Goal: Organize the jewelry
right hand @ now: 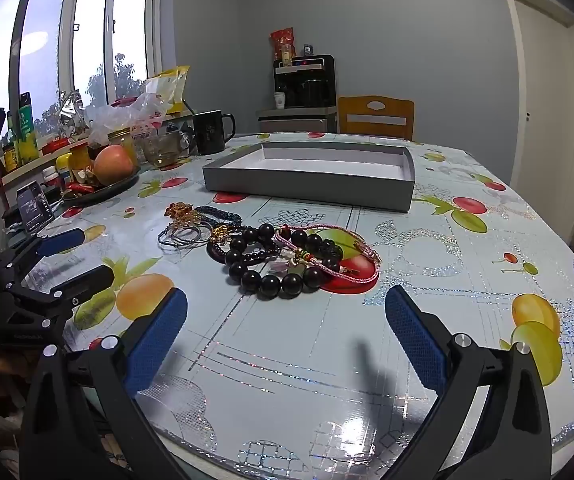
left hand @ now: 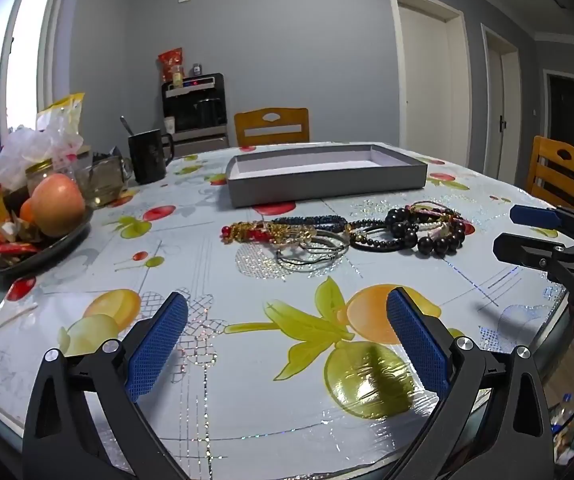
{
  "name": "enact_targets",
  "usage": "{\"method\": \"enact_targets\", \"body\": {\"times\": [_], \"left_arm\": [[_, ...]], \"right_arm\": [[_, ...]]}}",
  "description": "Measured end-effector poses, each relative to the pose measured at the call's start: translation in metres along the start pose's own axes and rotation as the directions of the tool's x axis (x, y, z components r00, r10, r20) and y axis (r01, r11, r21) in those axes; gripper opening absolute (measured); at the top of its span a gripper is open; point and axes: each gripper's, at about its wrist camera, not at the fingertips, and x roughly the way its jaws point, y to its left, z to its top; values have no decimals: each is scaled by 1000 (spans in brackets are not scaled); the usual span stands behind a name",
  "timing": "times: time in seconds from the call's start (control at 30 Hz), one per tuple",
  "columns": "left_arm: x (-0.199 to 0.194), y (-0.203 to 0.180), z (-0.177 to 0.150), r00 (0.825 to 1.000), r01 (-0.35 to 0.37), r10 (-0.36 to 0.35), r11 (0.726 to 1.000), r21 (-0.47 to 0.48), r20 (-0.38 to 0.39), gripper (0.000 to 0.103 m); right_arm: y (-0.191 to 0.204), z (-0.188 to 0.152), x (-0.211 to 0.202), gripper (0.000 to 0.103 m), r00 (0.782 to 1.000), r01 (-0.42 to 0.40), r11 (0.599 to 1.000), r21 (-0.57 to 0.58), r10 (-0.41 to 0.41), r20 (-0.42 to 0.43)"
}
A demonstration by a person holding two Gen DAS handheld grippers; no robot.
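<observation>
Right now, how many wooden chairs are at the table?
2. One wooden chair stands at the far side, behind the grey tray. The other chair is at the table's right edge, seen only by the left wrist camera. Others may be out of frame.

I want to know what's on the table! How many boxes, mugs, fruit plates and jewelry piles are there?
Grey boxes: 1
Black mugs: 1
Fruit plates: 1
Jewelry piles: 1 (bracelets too tangled to count singly)
Total: 4
</observation>
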Motion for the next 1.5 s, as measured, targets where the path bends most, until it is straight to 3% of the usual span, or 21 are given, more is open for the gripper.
{"method": "enact_targets", "body": {"times": [1.5], "left_arm": [[7,0,-3,1000,9,-9,1000,-2,-7,99]], "right_arm": [[2,-1,0,98,1000,0,1000,1,0,-3]]}}
